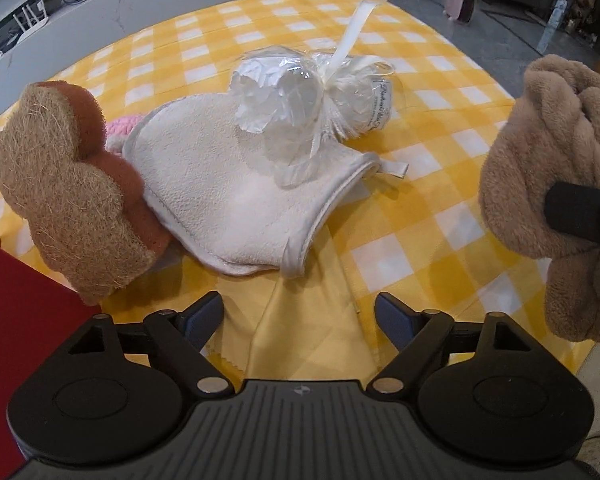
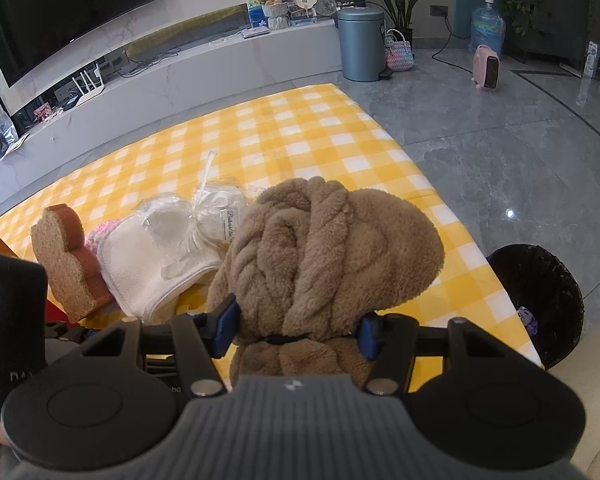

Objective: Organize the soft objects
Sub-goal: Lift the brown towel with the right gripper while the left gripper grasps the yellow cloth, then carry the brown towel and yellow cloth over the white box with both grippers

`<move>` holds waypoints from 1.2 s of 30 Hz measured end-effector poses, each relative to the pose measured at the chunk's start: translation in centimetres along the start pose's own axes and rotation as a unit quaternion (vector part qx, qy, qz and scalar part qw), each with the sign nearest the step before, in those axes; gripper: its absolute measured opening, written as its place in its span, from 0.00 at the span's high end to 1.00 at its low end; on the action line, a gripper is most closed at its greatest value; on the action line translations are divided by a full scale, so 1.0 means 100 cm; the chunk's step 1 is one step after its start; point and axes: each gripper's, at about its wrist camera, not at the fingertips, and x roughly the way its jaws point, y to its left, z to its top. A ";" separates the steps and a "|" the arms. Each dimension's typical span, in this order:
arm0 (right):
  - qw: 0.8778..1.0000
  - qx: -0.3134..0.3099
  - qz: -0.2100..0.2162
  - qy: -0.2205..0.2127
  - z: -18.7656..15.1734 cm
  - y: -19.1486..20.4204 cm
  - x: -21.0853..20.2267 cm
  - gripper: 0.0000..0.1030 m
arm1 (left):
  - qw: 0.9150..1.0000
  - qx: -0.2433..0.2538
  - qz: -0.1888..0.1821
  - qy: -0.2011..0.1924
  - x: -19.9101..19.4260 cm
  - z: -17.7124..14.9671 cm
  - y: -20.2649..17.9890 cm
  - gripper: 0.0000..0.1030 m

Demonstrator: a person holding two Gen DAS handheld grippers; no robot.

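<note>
I have the tan, fleecy plush bundle (image 2: 320, 256) pinched between the blue pads of my right gripper (image 2: 298, 330); it fills the centre of the right wrist view, and a thin black strap crosses it at the level of the pads. In the left wrist view the same bundle sits at the right edge of the frame, with one black finger of that gripper pressed into it. I cannot tell whether it is lifted or resting on the cloth.

My left gripper (image 1: 299, 320) holds nothing: its fingers are spread wide at the bottom of the frame, over a fold in the yellow-and-white checked tablecloth (image 1: 440, 184).

The rest looks unsorted to me. The cream terry wash mitt (image 1: 228, 196) lies flat mid-frame, with the clear cellophane parcel of white stuffing tied with ivory ribbon (image 1: 300, 108) resting on its far end. At left, the brown, coir-faced sponge with a lobed outline (image 1: 60, 200) stands on edge against the mitt, and a pink knitted piece (image 1: 120, 126) peeks out behind them. A red box edge (image 1: 20, 320) shows at lower left; that may be the destination, but I can't confirm it.

My judgement: one item in hand, four to go, so this is early.
</note>
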 end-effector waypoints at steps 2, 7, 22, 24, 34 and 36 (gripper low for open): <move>1.000 -0.003 0.001 0.001 0.000 0.001 0.001 0.44 | 1.000 0.003 0.000 -0.003 -0.004 -0.003 0.000 0.16; 1.000 -0.007 0.002 0.001 0.000 0.002 0.001 0.44 | 1.000 0.023 0.005 -0.008 -0.015 -0.002 -0.001 0.81; 1.000 -0.028 0.001 0.010 0.001 0.011 0.008 0.44 | 0.995 0.083 0.032 -0.054 -0.036 -0.014 -0.016 0.95; 1.000 -0.028 0.006 0.011 0.000 0.011 0.008 0.44 | 0.994 0.088 0.031 -0.053 -0.043 -0.015 -0.019 0.95; 0.999 -0.035 0.009 0.010 0.000 0.013 0.006 0.44 | 0.992 0.110 -0.013 -0.061 -0.081 -0.016 -0.028 0.95; 0.999 -0.039 0.013 0.006 0.000 0.015 0.004 0.44 | 0.991 0.115 -0.018 -0.072 -0.091 -0.017 -0.028 0.95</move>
